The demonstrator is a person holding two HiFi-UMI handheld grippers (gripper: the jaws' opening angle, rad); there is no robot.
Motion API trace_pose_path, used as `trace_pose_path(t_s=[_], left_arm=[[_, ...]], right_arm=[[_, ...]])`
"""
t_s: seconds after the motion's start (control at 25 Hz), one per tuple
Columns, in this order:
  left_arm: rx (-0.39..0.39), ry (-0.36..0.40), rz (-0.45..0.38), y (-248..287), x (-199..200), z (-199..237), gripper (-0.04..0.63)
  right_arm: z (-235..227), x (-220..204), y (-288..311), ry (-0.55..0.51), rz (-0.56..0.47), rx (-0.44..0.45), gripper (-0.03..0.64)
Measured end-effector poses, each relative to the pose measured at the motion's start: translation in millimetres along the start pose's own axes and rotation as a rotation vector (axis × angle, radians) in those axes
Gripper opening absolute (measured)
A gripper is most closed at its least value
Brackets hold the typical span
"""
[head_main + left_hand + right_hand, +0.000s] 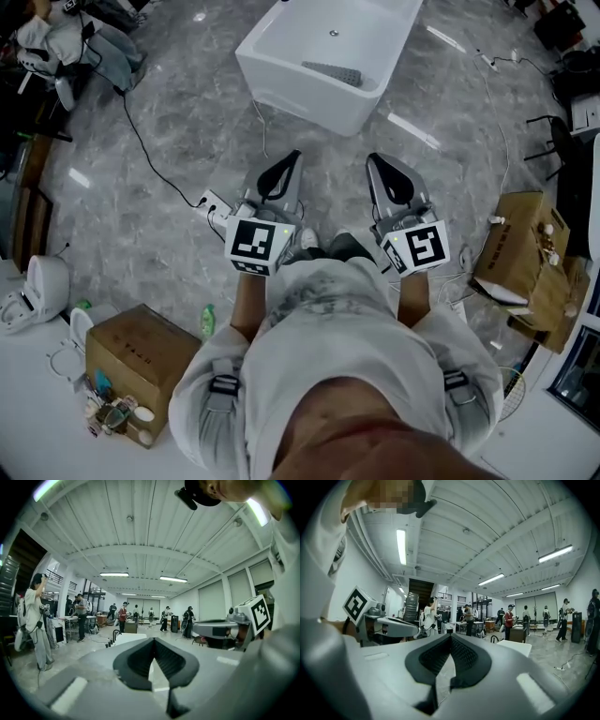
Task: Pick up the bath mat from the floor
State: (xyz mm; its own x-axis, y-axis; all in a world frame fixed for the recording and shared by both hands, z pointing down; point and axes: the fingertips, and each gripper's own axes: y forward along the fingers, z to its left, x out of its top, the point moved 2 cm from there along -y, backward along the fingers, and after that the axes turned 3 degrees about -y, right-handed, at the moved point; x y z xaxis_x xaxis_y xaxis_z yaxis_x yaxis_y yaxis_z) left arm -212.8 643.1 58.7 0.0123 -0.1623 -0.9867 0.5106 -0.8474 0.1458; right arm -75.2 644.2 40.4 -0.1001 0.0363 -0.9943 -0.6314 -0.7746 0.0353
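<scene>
Nearest, 2 grey two-jaw claws hang side by side over the grey marble floor (187, 141). The left gripper (294, 156) and right gripper (373, 159) both have their jaws pressed together, holding nothing, tips aimed at 12 o'clock. Farther out at 12 o'clock, the grey ribbed bath mat (333, 73) lies inside a white rectangular tub (281, 70).

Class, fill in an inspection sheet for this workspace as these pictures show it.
Surface: grey marble floor, glossy.
Job's things: no mat seen on the floor; a grey ribbed sheet lies in the white tub.
Clutter: left cardboard box, right cardboard box, green bottle.
Grippers: left tongs and right tongs shut, empty, side by side.
Cables: black cable to power strip.
Surroundings: open hall, people at tables.
</scene>
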Motion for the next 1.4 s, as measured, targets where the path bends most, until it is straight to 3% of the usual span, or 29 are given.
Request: trace_pose_path(t_s=[0.56, 1.4], left_arm=[[0.005, 0.003, 0.003, 40.6, 2.9, 31.5, 0.005], [0.096, 0.003, 0.000, 200.6, 44.8, 97.3, 0.005]], right_arm=[[-23.9, -6.6, 53.2, 0.005, 0.011, 0.028, 0.002], [-159.9, -4.3, 173.7, -0.002, -0.029, 0.107, 0.002]])
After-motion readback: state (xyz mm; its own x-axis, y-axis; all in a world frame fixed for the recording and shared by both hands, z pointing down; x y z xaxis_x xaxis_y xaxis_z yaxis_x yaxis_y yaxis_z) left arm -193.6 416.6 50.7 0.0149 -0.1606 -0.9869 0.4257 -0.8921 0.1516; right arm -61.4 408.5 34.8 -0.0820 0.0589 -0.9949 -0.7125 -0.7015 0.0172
